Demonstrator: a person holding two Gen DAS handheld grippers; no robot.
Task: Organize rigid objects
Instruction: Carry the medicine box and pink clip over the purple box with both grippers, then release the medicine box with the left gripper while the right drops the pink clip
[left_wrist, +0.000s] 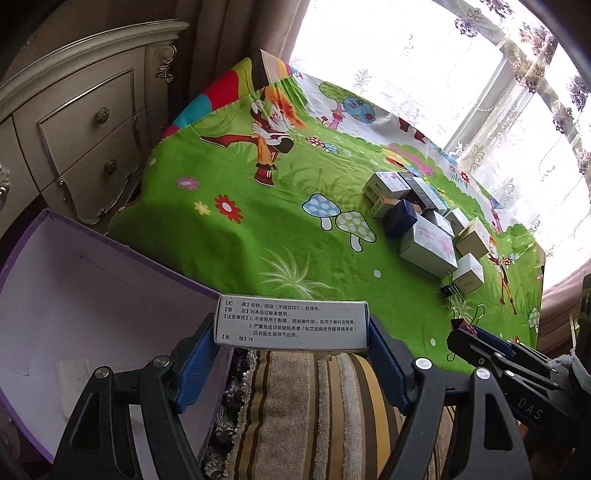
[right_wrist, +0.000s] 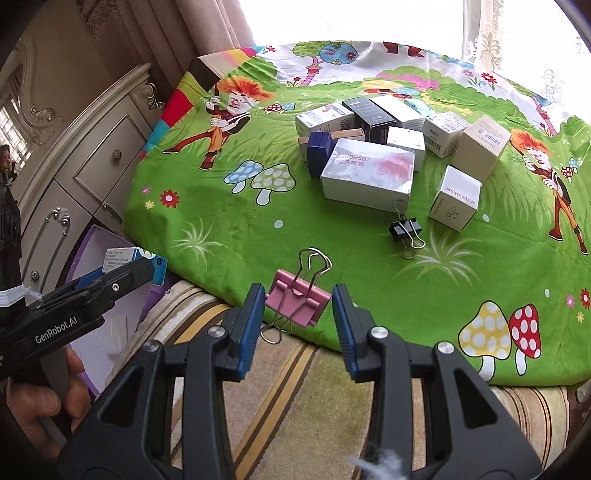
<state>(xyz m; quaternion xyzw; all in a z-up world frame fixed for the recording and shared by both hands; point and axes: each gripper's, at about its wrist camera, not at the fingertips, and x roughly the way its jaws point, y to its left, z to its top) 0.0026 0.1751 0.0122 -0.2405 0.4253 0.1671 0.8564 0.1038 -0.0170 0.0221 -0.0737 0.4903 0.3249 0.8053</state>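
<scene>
My left gripper (left_wrist: 291, 330) is shut on a white medicine box (left_wrist: 291, 325) with printed text, held beside the rim of an open purple box (left_wrist: 110, 280); the box also shows in the right wrist view (right_wrist: 122, 258). My right gripper (right_wrist: 298, 306) is open, its fingers on either side of a pink binder clip (right_wrist: 297, 301) lying at the near edge of the green cartoon cloth (right_wrist: 221, 206). A cluster of several small cartons (right_wrist: 369, 147) sits on the cloth. A black binder clip (right_wrist: 404, 229) lies near them.
A cream dresser (left_wrist: 74, 122) with drawers stands to the left, behind the purple box. A striped cover (right_wrist: 295, 387) lies under the cloth's near edge. Curtains and a bright window (left_wrist: 443, 74) are behind the table.
</scene>
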